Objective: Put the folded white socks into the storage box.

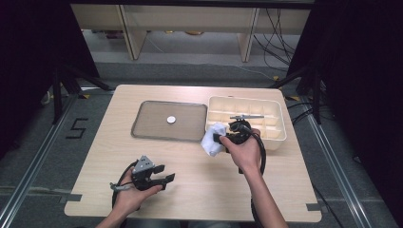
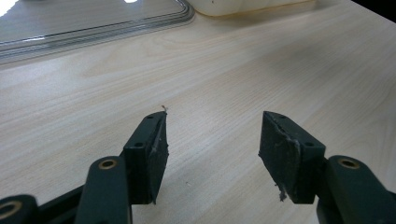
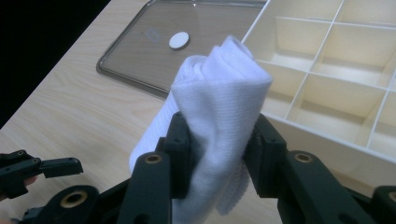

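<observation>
Two jaws of the right gripper (image 3: 217, 154) clamp a folded white cloth (image 3: 219, 107), held above the table (image 1: 190, 161) near its far right corner, just beside the near left corner of the cream compartment box (image 1: 275, 137) and the right edge of the grey tray (image 1: 147, 128). The bundle is pinched through loose folds, so a layer could slip out and the cloth unroll or drop. Swinging it sideways could brush the box wall, or sweep the small white disc (image 1: 171, 119) off the tray. The left gripper (image 1: 164, 179) rests near the table's front left edge, jaws apart and empty.
</observation>
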A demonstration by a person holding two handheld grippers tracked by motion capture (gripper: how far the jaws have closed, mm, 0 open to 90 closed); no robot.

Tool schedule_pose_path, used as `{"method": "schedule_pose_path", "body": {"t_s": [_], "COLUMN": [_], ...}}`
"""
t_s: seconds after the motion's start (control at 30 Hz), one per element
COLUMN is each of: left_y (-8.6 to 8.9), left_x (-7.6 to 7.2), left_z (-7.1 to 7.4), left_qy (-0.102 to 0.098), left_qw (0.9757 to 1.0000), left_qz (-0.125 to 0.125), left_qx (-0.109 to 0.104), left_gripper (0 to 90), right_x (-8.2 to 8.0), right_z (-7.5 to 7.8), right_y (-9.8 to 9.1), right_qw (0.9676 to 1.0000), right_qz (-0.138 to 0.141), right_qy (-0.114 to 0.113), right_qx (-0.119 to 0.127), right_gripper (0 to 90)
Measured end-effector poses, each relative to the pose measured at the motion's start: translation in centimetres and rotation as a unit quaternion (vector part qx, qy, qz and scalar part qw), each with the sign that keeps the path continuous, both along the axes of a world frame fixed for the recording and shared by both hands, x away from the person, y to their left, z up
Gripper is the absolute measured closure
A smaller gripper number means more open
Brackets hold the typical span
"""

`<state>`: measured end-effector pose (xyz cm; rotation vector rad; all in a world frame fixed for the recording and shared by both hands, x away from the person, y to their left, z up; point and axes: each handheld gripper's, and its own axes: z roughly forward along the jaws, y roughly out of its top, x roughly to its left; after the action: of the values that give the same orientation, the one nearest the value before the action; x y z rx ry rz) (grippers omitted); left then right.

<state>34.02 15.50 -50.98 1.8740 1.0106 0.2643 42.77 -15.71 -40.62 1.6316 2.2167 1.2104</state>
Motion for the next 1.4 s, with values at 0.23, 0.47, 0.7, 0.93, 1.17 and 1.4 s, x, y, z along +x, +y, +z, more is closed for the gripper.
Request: {"method": "schedule_pose_path", "body": {"t_s": [0.23, 0.47, 0.7, 0.93, 1.17, 1.4], "left_y": [0.0, 0.0, 0.0, 0.0, 0.0, -0.1], "left_x": [0.1, 0.0, 0.0, 0.0, 0.0, 0.0], "left_z": [0.0, 0.0, 0.0, -0.1, 0.0, -0.1], "left_qy": [-0.004, -0.001, -0.003, -0.003, -0.001, 0.002], "left_qw": [1.0000, 1.0000, 1.0000, 1.0000, 1.0000, 1.0000], "left_qz": [-0.004, -0.001, -0.003, -0.002, -0.007, -0.004], "left_qx": [0.004, 0.007, 0.005, 0.004, 0.005, 0.001], "left_gripper": [41.2, 41.2, 41.2, 41.2, 41.2, 41.2], "right_x": [0.8, 1.6, 2.5, 3.2, 4.1, 4.9], "right_z": [0.4, 0.7, 1.1, 1.5, 1.5, 1.4], "right_y": [-0.3, -0.4, -0.5, -0.4, -0.6, -0.6], "right_qw": [0.9996, 0.9994, 0.9991, 0.9987, 0.9983, 0.9976], "right_qz": [-0.001, -0.008, -0.015, -0.025, -0.031, -0.039], "right_qy": [-0.027, -0.033, -0.040, -0.043, -0.048, -0.055], "right_qx": [0.001, 0.003, -0.003, -0.001, -0.011, -0.013], "right_gripper": [65.8, 65.6, 65.6, 65.6, 65.5, 65.5]}}
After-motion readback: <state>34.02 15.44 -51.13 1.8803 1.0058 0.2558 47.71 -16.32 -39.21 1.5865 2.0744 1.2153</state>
